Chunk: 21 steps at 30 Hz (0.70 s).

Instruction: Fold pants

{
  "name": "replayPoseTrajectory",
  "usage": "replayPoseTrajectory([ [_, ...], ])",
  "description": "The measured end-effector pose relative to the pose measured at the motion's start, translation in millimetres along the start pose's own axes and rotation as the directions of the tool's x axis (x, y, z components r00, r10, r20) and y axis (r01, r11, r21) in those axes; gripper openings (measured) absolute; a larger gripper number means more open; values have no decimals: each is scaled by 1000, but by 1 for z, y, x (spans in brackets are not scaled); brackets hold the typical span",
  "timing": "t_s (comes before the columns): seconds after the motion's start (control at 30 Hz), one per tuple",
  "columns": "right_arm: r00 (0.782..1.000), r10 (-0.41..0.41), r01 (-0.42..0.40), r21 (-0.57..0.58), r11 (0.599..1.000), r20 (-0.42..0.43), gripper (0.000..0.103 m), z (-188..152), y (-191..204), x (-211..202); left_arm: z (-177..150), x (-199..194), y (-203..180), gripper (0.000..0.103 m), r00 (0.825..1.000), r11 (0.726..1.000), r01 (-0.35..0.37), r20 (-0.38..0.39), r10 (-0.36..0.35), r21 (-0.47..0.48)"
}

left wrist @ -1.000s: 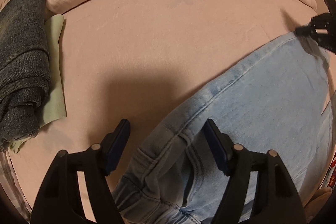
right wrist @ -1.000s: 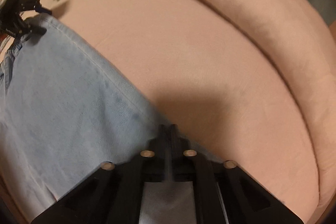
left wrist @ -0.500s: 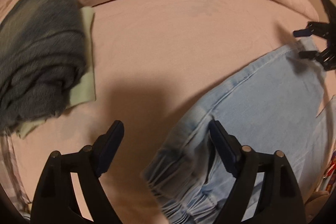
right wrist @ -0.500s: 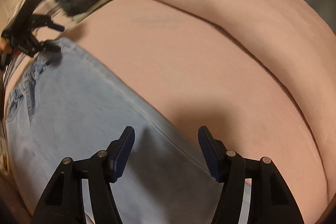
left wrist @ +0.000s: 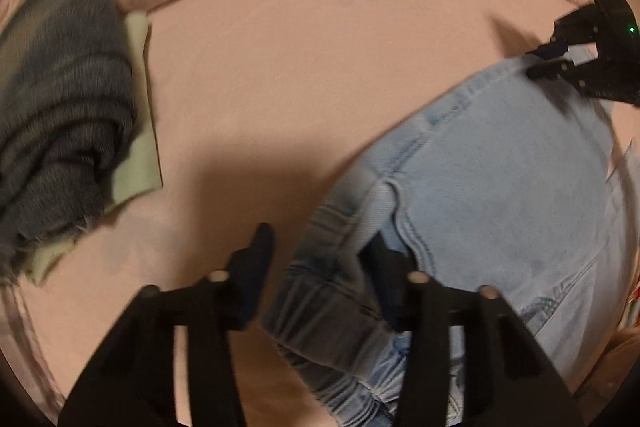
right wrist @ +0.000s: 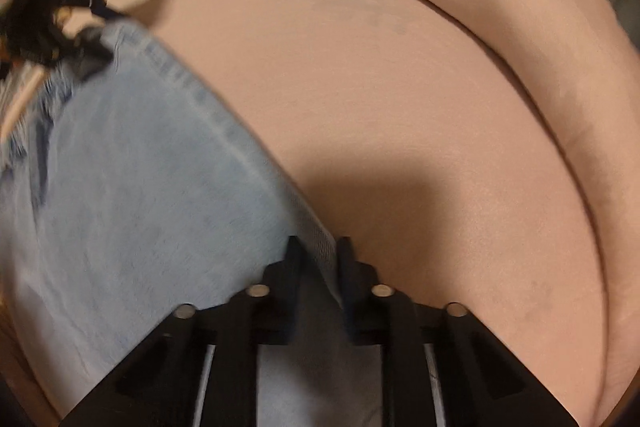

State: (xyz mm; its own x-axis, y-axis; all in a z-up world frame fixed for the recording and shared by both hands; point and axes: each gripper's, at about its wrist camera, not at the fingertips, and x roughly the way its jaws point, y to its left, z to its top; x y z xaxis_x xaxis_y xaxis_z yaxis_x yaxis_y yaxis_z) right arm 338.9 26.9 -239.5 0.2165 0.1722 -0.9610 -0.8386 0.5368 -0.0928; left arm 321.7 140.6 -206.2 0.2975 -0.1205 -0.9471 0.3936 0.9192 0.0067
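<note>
Light blue jeans (left wrist: 500, 187) lie on a pink bed; they also show in the right wrist view (right wrist: 140, 195). My left gripper (left wrist: 320, 247) is open, its jaws straddling the bunched waistband corner, the right finger (left wrist: 384, 267) on the denim. My right gripper (right wrist: 318, 253) has its jaws nearly together around the jeans' side seam edge, with cloth between them. Each gripper shows in the other's view: the right one (left wrist: 560, 63) at the far right, the left one (right wrist: 80, 23) at the far left.
A folded dark grey garment (left wrist: 60, 115) on a pale green cloth (left wrist: 140, 131) lies at the left. A long pink pillow (right wrist: 520, 27) runs along the back of the pink bed sheet (left wrist: 320, 67). A plaid cloth (left wrist: 16, 319) sits at the left edge.
My right gripper opened half a second ago and has now closed down on the seam edge. My left gripper stays open and has narrowed, sliding further onto the waistband corner.
</note>
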Motion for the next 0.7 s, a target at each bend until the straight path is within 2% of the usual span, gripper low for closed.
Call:
replayPoseTrajectory([
  [0.03, 1000, -21, 21, -12, 1000, -3, 11, -2, 6, -2, 0, -3, -8, 36, 1000, 999, -28, 12, 28, 15],
  [0.17, 995, -101, 102, -20, 995, 24, 8, -10, 25, -18, -1, -22, -36, 32, 994, 995, -95, 65, 92, 44],
  [0.27, 980, -180, 182, -10, 983, 79, 7, -20, 41, -47, -11, -50, -52, 31, 979, 984, -161, 139, 150, 71],
  [0.3, 972, -208, 209, 4, 978, 108, 7, -23, 48, -60, -14, -65, -46, 31, 973, 980, -182, 160, 167, 82],
  [0.4, 943, -265, 263, 36, 964, 203, 7, -38, 77, -104, -51, -118, -29, 29, 942, 958, -263, 244, 231, 110],
  [0.43, 929, -287, 289, 30, 957, 234, 7, -56, 83, -126, -64, -134, -28, 29, 929, 952, -285, 276, 246, 112],
  [0.5, 908, -319, 326, 20, 945, 272, 7, -71, 113, -152, -82, -159, -44, 29, 898, 940, -322, 352, 264, 115],
  [0.53, 900, -331, 342, 10, 940, 285, 7, -79, 125, -159, -98, -170, -53, 29, 875, 929, -348, 399, 275, 123],
  [0.57, 893, -343, 357, 5, 934, 292, 7, -100, 129, -167, -112, -176, -56, 29, 861, 925, -357, 428, 274, 128],
  [0.63, 885, -343, 364, -6, 932, 314, 7, -118, 155, -174, -137, -177, -67, 30, 838, 909, -390, 467, 283, 150],
  [0.7, 882, -340, 367, -24, 930, 327, 7, -153, 170, -188, -160, -169, -68, 30, 826, 880, -434, 476, 302, 195],
])
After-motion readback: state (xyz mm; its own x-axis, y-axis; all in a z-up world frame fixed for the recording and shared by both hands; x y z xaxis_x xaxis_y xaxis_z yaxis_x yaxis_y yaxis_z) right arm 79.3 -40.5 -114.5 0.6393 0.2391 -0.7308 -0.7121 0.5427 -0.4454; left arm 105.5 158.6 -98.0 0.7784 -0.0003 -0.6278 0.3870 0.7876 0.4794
